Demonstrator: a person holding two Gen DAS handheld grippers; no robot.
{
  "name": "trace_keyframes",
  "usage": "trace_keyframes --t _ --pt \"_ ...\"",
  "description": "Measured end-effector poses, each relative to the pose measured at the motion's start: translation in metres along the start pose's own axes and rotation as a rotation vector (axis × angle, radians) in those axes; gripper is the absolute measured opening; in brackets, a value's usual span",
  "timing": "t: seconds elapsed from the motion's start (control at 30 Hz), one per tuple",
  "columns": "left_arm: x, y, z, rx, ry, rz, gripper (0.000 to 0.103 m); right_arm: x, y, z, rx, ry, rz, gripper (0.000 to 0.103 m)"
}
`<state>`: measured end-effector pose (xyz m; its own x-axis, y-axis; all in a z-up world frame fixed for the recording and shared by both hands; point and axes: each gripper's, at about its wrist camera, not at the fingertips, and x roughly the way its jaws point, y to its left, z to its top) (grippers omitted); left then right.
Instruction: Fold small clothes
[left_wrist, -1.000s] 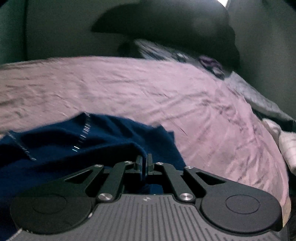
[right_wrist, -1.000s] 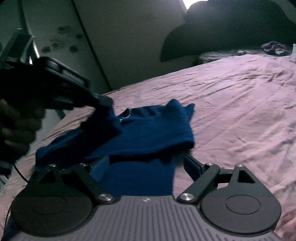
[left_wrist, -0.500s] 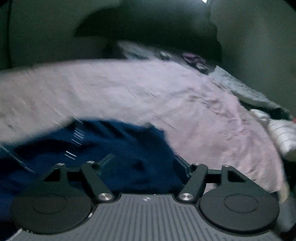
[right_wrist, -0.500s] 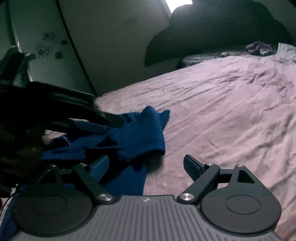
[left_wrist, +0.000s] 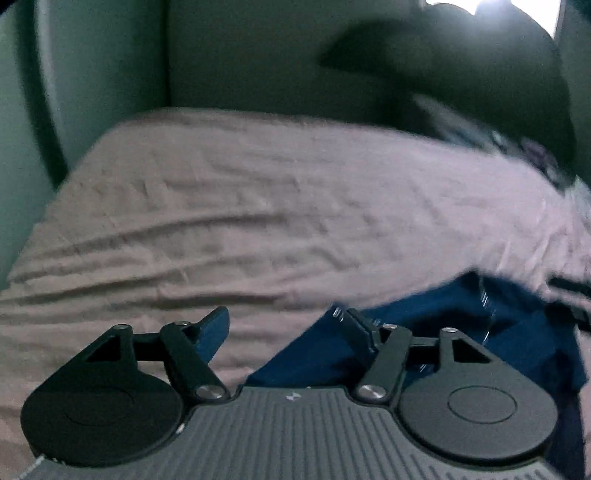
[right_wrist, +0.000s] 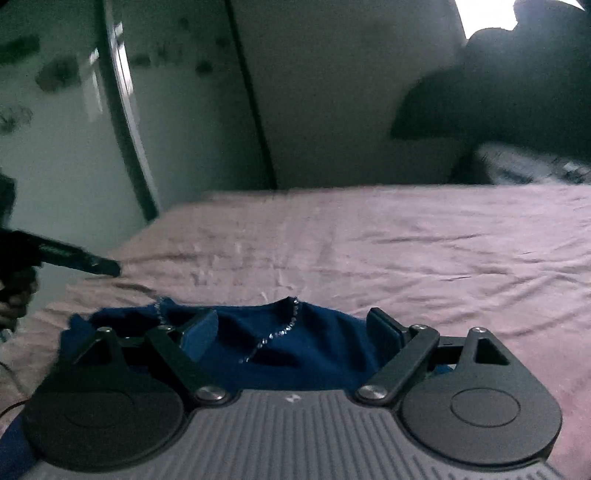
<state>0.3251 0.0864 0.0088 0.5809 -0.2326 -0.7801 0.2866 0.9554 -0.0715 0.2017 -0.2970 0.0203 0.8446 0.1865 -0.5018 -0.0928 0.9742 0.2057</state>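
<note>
The left tongs are closing on nothing and the right tongs gape empty, so the blue top could flop open on the bed.

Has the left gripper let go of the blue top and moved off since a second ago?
Yes. The left gripper, jaws apart and closing on nothing, has swung left off the blue top over bare pink bedsheet.

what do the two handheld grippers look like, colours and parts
Both the left gripper and the right gripper look alike: a grey ribbed body with a small pale logo, two round black discs, black linkage bars with silver bolts, and blue-padded fingers. A thin dark cable trails at the right wrist view's left edge.
</note>
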Motion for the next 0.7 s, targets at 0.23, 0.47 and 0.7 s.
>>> trace_keyframes --t 0.23,0.47,0.7 --pt "0.034 0.004 -0.015 0.082 0.125 -0.130 0.040 0.090 0.033 0.007 0.062 0.141 0.276 0.088" --pt "0.040 -0.004 -0.022 0.190 0.112 -0.158 0.018 0.151 0.049 0.011 0.320 0.283 0.579 0.088" --pt "0.037 -0.001 -0.031 0.173 0.051 -0.140 0.003 0.194 0.059 0.014 0.406 0.429 0.696 0.089"
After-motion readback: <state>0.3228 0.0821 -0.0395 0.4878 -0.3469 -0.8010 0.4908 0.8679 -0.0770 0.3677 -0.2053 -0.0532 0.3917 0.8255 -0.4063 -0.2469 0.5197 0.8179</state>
